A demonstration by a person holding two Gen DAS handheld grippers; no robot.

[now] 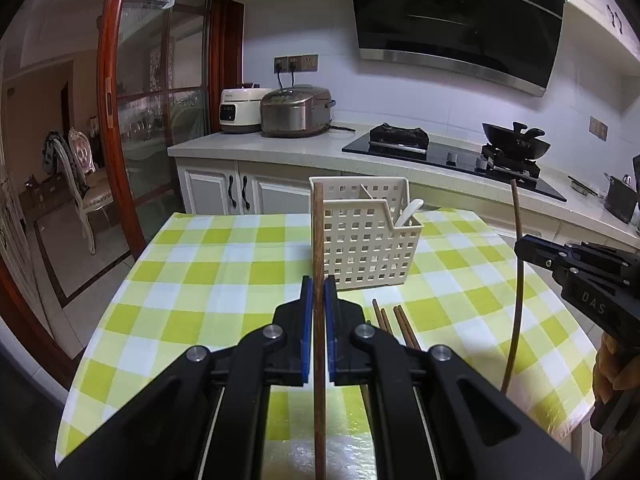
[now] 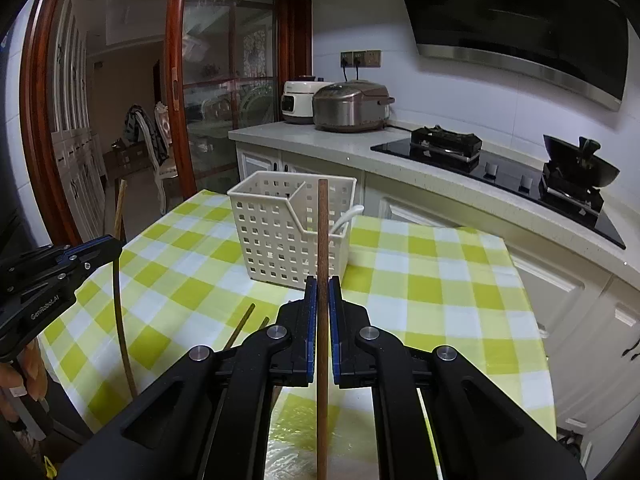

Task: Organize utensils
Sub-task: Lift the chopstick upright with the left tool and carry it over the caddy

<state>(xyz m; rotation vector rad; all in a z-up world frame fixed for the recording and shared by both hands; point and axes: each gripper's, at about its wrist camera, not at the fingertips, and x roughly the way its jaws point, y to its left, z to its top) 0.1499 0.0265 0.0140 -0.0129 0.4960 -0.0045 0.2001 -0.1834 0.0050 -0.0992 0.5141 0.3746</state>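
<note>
Between each gripper's fingers (image 1: 307, 320) stands a chopstick (image 1: 319, 280).

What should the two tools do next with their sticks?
Probably carry them over the white basket and lower them in. Each tool, left and right, grips one upright chopstick, and the basket stands just ahead with room.

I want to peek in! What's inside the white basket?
A white spoon sticks out of the basket's small front pocket. The bigger back part looks empty at the top, but its walls hide the bottom.
</note>
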